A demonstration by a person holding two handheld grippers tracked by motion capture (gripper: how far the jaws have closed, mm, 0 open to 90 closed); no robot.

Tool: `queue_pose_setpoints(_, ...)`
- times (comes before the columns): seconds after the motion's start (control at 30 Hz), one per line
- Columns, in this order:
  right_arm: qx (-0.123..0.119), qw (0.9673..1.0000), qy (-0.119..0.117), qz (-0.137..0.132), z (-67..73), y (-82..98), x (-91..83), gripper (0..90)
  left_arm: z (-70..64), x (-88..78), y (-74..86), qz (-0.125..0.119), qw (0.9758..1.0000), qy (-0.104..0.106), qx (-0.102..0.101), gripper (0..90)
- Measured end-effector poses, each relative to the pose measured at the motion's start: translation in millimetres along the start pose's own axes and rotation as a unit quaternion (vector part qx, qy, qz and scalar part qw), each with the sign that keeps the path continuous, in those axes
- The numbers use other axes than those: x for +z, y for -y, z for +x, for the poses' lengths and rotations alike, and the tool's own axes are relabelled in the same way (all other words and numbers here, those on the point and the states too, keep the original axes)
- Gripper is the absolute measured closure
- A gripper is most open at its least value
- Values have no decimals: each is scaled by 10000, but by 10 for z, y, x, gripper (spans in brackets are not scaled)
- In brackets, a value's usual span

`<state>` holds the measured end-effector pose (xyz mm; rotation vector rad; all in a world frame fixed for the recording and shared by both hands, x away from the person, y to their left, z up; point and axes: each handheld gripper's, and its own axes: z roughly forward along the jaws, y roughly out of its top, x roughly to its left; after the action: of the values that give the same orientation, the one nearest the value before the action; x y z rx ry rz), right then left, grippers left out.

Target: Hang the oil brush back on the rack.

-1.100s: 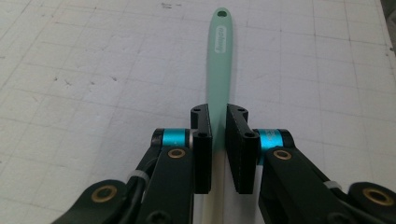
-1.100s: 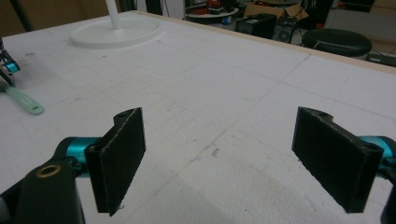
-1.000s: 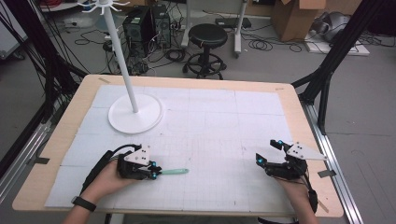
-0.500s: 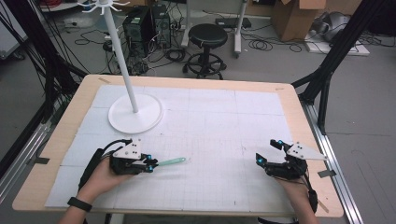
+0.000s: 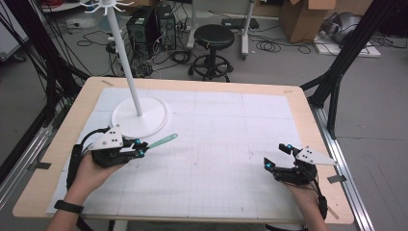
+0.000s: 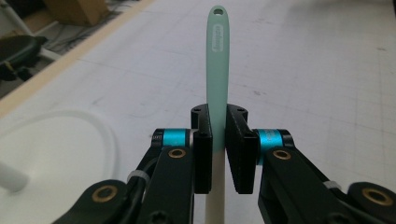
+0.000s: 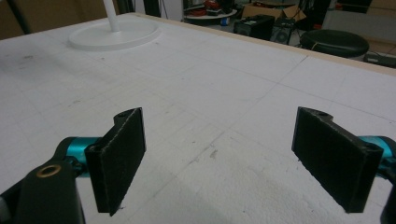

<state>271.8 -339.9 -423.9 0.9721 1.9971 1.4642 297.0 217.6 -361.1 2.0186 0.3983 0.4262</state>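
Note:
My left gripper (image 5: 140,147) is shut on a slim mint-green utensil handle (image 5: 162,141), which sticks out to the right and slightly upward above the white mat. In the left gripper view the handle (image 6: 217,74) runs straight up between the two black pads (image 6: 202,149), with a small hole at its tip. The gripper hovers just in front of the white stand's round base (image 5: 139,117). At the table's right front my right gripper (image 5: 275,158) rests low and open; in its own view (image 7: 233,154) nothing lies between the wide-set jaws.
The white stand's pole (image 5: 124,62) rises from the base to hooks at the top. The white gridded mat (image 5: 216,130) covers the wooden table (image 5: 308,110). A black stool (image 5: 213,38), computer towers and cables sit on the floor beyond the far edge.
My left gripper has lifted the green handle off the mat and carried it up and toward the stand's base. The right gripper has stayed where it was.

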Motion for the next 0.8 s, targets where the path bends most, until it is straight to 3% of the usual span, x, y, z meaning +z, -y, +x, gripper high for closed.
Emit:
queue_pose_setpoints(0.03,0,10000,3,1,0,0,0,169,0,0,0,0,10000,0,0,816)
queue_pose_setpoints(0.13,-7,10000,3,10,0,1,4,169,81,-155,-62,-246,9992,-317,-66,815)
queue_pose_setpoints(0.23,-16,10000,2,15,4,0,5,169,144,-282,-116,-517,9967,-599,-158,816)
queue_pose_setpoints(0.43,-10,10000,8,2,1,-2,3,168,236,-480,-226,-922,9892,-1109,-262,816)
queue_pose_setpoints(0.8,6,10000,-2,25,-5,2,7,169,420,-805,-571,-1406,9768,-1578,-361,816)
